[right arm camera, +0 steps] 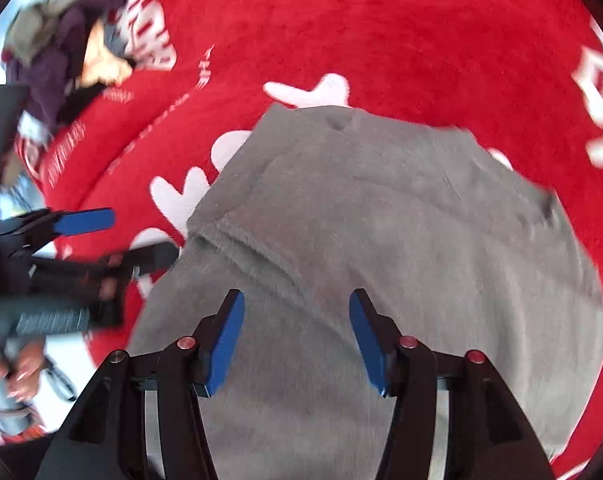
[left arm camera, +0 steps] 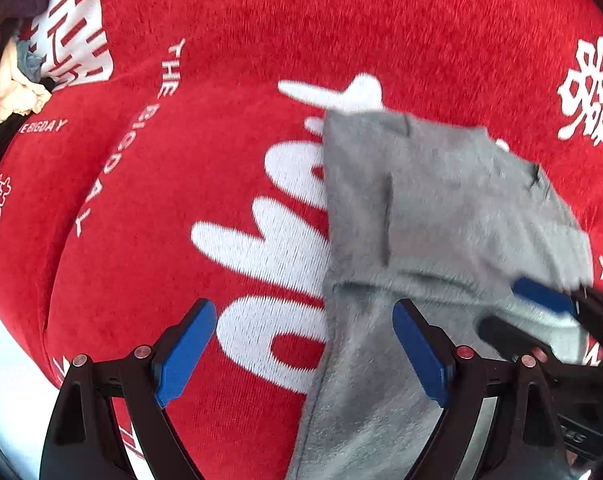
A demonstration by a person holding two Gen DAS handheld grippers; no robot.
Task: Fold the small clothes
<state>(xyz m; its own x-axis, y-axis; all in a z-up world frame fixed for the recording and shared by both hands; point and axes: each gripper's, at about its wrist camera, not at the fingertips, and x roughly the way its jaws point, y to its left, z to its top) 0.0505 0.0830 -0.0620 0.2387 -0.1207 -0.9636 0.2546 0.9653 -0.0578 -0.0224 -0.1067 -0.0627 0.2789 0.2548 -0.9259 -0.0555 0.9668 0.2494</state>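
Observation:
A small grey garment [left arm camera: 441,208] lies partly folded on a red cloth with white lettering [left arm camera: 229,40]. It fills the middle of the right wrist view [right arm camera: 401,220]. My left gripper [left arm camera: 305,344] is open, just above the cloth at the garment's left edge, holding nothing. My right gripper [right arm camera: 297,336] is open above the garment's near part, empty. The right gripper also shows at the right edge of the left wrist view [left arm camera: 541,312], resting over the garment. The left gripper shows at the left of the right wrist view [right arm camera: 117,236], beside the garment.
A heap of other clothes, cream, dark and purple [left arm camera: 17,88], sits at the far left edge of the red cloth; it also shows in the right wrist view [right arm camera: 61,48]. The red cloth's near left edge [left arm camera: 17,320] drops off to a pale surface.

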